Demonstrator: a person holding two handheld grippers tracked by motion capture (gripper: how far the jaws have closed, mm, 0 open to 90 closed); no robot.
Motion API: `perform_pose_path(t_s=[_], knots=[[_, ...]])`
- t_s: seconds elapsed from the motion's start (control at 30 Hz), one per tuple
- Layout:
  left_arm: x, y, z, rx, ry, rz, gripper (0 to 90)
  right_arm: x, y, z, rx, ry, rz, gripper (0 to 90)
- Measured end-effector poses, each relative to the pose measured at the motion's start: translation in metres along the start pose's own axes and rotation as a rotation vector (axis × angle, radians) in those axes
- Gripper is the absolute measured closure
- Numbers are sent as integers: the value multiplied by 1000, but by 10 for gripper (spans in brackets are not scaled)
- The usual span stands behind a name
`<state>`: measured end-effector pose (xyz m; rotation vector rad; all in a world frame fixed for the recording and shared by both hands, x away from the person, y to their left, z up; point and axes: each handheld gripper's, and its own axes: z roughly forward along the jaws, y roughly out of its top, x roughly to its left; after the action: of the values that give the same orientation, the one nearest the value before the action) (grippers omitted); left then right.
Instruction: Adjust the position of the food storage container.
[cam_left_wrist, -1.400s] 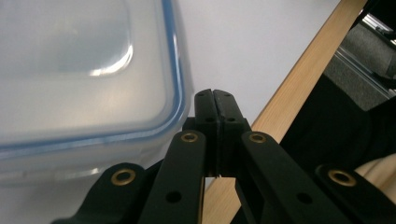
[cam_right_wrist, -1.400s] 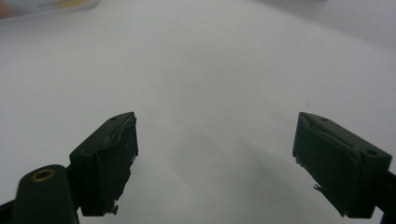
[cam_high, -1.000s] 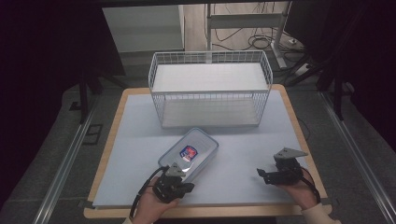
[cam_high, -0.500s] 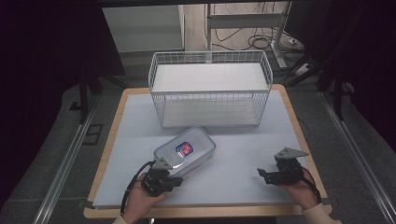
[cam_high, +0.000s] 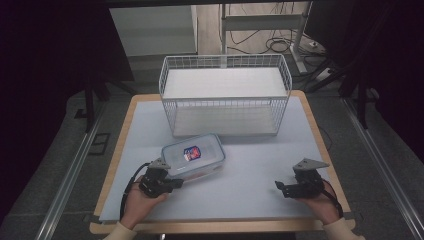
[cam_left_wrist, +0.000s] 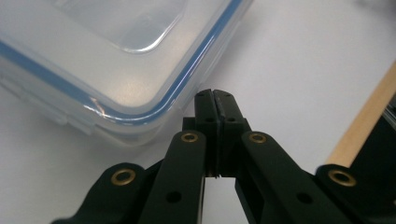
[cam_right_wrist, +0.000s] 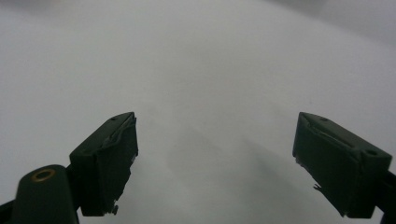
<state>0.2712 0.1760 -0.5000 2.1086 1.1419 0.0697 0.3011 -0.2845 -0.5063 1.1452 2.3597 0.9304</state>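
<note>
A clear plastic container with a blue-rimmed lid and a small red and blue label lies flat on the pale table mat, in front of the wire basket. My left gripper is shut, with nothing between its jaws, and lies against the box's near left corner. In the left gripper view the closed tips sit right beside the rounded corner of the container; I cannot tell whether they touch. My right gripper rests open near the front right, its jaws wide over bare mat.
A white wire basket stands at the back middle of the table. The table's wooden edge runs close on the right in the left gripper view. Dark floor, rails and cables surround the table.
My left hand has moved left along the front of the table. The container has turned from a slanted lie to nearly square with the table and shifted slightly left. The right gripper stayed still.
</note>
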Motion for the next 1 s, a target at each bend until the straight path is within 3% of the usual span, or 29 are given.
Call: perform_pose_path(t_s=[0.4, 0.8, 1.0], knots=[[21, 5, 1, -5, 25, -52, 897, 1, 0, 1, 3, 2, 0, 138], [30, 5, 0, -14, 44, -81, 897, 1, 0, 1, 4, 3, -1, 138], [30, 3, -4, -32, 31, -93, 897, 1, 0, 1, 5, 3, -1, 138]])
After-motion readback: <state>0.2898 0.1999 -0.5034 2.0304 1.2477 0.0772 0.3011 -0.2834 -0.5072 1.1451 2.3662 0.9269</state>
